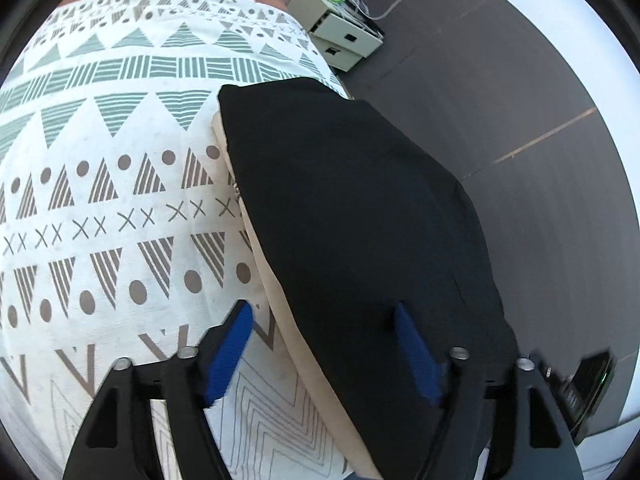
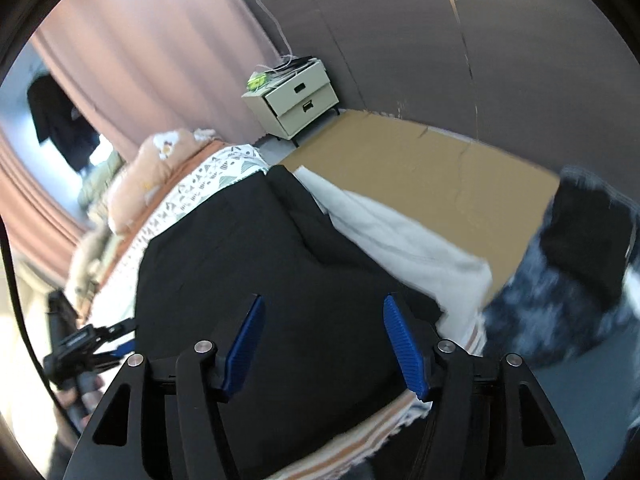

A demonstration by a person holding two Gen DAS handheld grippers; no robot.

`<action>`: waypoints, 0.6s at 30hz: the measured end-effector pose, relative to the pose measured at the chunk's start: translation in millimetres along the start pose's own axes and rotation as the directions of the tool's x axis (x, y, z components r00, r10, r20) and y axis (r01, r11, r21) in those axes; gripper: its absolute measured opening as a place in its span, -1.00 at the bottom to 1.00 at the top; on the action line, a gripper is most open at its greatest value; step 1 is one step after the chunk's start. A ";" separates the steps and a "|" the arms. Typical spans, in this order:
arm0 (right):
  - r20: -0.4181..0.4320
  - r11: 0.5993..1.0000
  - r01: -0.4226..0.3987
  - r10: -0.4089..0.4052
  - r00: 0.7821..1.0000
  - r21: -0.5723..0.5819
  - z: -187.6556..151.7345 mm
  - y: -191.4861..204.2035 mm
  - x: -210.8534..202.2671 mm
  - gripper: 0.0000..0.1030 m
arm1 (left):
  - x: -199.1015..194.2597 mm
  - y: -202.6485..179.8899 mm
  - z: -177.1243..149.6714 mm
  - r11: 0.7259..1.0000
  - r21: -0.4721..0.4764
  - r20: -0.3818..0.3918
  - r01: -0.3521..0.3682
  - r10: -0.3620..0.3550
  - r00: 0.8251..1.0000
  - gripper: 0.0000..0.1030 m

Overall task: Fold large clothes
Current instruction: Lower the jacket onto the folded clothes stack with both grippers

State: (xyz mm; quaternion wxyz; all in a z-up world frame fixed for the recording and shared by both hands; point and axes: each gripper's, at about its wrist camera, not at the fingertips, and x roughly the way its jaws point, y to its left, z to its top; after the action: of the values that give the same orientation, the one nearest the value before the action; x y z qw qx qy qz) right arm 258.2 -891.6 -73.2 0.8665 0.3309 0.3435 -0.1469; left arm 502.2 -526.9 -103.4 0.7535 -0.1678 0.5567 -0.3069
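Observation:
A black garment (image 1: 352,216) lies folded on the patterned bedspread (image 1: 120,200), on top of a cream-coloured cloth (image 1: 288,320) that shows along its left edge. My left gripper (image 1: 324,316) is open, its blue pads (image 1: 230,354) straddling the garment's near left edge. In the right wrist view the same black garment (image 2: 256,256) lies with a white cloth (image 2: 408,240) beside it. My right gripper (image 2: 322,308) is open just above the black garment and holds nothing.
A cream nightstand (image 1: 340,36) with two drawers stands past the bed; it also shows in the right wrist view (image 2: 298,98). Brown cardboard (image 2: 448,176) lies on the floor. A pillow (image 2: 156,176) lies at the bed's head. The left gripper (image 2: 88,344) shows at the lower left.

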 end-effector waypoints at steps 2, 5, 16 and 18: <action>-0.001 0.998 -0.041 0.041 0.999 0.052 -11.7 -14.0 -0.1 0.20 | 2.9 0.4 0.0 1.000 -0.011 -0.004 0.022 -0.022 1.000 0.47; -0.019 0.991 -0.034 0.036 0.999 0.126 -24.3 -36.1 9.2 0.29 | 6.4 1.7 0.0 0.999 -0.016 -0.015 0.031 -0.032 0.999 0.48; -0.009 0.927 -0.168 0.182 0.983 0.337 -26.3 -81.1 51.4 0.31 | 23.6 -12.8 6.0 0.999 0.030 0.004 0.034 -0.034 0.999 0.47; -0.010 0.921 -0.171 0.187 0.982 0.351 -22.8 -82.4 58.5 0.31 | 26.9 -18.2 7.1 0.998 0.044 0.004 0.034 -0.034 0.999 0.47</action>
State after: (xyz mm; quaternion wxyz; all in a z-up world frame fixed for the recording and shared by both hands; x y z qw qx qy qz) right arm 249.2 -938.5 -165.1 0.7964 0.5121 0.2991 -0.1184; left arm 509.1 -558.8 -110.0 0.7530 -0.1613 0.5451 -0.3315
